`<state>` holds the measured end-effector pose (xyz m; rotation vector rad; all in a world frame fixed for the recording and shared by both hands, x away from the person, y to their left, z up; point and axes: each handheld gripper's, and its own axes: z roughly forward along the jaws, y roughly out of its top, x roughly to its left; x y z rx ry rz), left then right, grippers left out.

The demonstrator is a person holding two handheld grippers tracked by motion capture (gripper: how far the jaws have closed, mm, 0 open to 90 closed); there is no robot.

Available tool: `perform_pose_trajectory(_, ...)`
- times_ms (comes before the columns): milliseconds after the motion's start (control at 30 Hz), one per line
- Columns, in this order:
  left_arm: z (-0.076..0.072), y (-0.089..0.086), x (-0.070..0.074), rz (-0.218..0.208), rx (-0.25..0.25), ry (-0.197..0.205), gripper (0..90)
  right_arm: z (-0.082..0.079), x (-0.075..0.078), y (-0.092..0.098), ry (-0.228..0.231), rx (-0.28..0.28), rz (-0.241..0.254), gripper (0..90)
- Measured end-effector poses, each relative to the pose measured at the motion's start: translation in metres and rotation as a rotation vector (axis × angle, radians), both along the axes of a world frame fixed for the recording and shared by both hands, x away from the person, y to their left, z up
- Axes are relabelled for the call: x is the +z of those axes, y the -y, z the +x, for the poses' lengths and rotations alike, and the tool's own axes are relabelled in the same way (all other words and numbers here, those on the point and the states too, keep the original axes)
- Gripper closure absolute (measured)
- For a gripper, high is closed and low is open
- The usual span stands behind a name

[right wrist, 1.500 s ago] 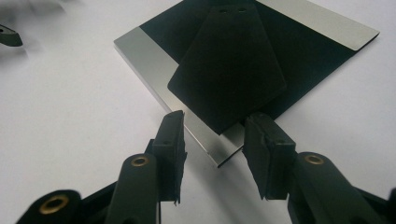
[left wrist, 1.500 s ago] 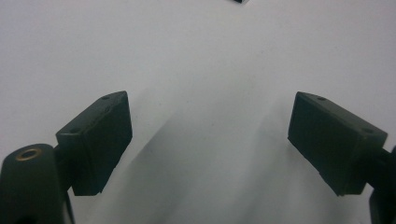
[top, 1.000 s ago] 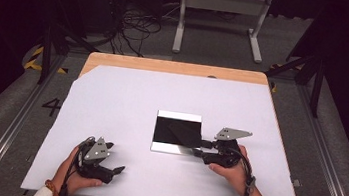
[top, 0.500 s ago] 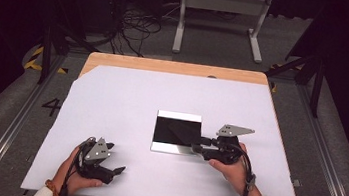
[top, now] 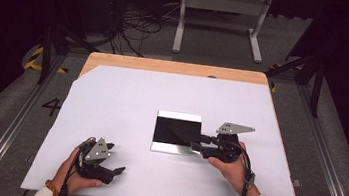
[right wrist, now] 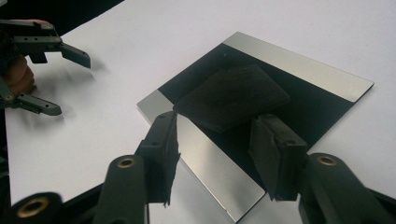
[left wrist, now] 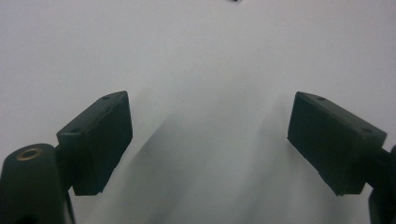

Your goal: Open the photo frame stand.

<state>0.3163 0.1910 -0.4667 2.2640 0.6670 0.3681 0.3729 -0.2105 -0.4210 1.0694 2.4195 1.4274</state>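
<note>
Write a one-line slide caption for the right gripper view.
Right gripper poised open-jawed at a dark pad lying on a black-and-silver plate.

Dim room, dark surrounds. Grey carpeted floor point(top: 2, 127) with metal rails point(top: 328, 162) running along both sides of the bench point(top: 176, 68), its wooden top under a white sheet point(top: 126, 102). Tangle of black cables point(top: 135, 28) on the floor beyond. White metal stand point(top: 221, 5) farther back. Yellow-black tape point(top: 34, 58) at left; a "4" point(top: 52, 106) marked on the floor.
</note>
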Motion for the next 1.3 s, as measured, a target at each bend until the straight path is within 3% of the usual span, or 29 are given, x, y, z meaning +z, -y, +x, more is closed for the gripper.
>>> perform_pose_trajectory(200,0.0,0.0,0.0,0.001,-0.001,-0.002,14.7,0.001,0.0,0.0,-0.019,-0.014,0.011,43.8)
perform_pose_trajectory(933,0.001,0.003,-0.002,0.022,0.002,0.001,14.7,0.018,-0.004,0.001,-0.134,-0.068,0.118,41.7)
perform_pose_trajectory(1167,0.002,0.004,-0.002,0.024,0.002,-0.001,14.5,0.021,-0.006,0.005,-0.183,-0.077,0.161,42.3)
perform_pose_trajectory(1300,0.001,0.004,-0.002,0.025,0.001,0.0,14.4,0.022,-0.008,0.006,-0.21,-0.068,0.168,47.4)
